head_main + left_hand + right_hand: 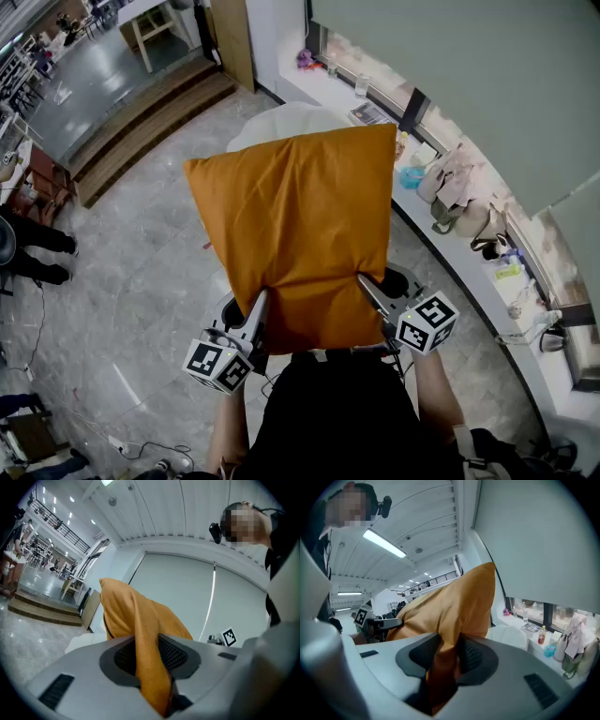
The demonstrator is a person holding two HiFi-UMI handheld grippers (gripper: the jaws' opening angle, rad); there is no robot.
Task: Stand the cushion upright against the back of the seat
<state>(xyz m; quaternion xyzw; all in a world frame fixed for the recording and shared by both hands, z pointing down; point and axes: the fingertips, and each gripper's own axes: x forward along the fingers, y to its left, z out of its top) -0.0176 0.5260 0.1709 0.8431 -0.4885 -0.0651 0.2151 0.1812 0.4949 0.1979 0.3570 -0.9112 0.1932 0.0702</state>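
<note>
A: Left gripper [255,317], grey two-jaw tool with a marker cube: state?
B: Clamped on the near left corner of the orange fabric cushion [291,234]. Its own view shows a fold of the cloth pinched between the meshed pads. Right gripper [373,292], same make: likewise clenched on the cushion at the near right corner, cloth bunched between its pads.
A: Cushion, location?
B: In the air in front of the person, carried by its near edge only. Nothing else is seen to touch it. Rectangular and plump. The left gripper view shows a dark seam or zip line down one side.
A: Seat?
B: Pale white rounded seat [272,127], beyond the cushion's far edge and mostly covered by it in the head view. A part also shows in the right gripper view, ahead and to the right of the jaws. Its back cannot be made out.
A: Relation for the next move?
B: The cushion's long axis runs straight away from both grippers toward the seat, so the free far edge leads and the held edge trails. By my reading the right gripper sits a little further forward than the left, hence nearer the seat. Judged: carrying stage, placing not yet begun. The cushion would need to go forward and down, then be tipped onto one edge against the backrest.
A: Surroundings?
B: Grey polished stone floor [159,281]; long white table along the window [466,277] bearing bags and bottles, to the right, well apart from the cushion
</note>
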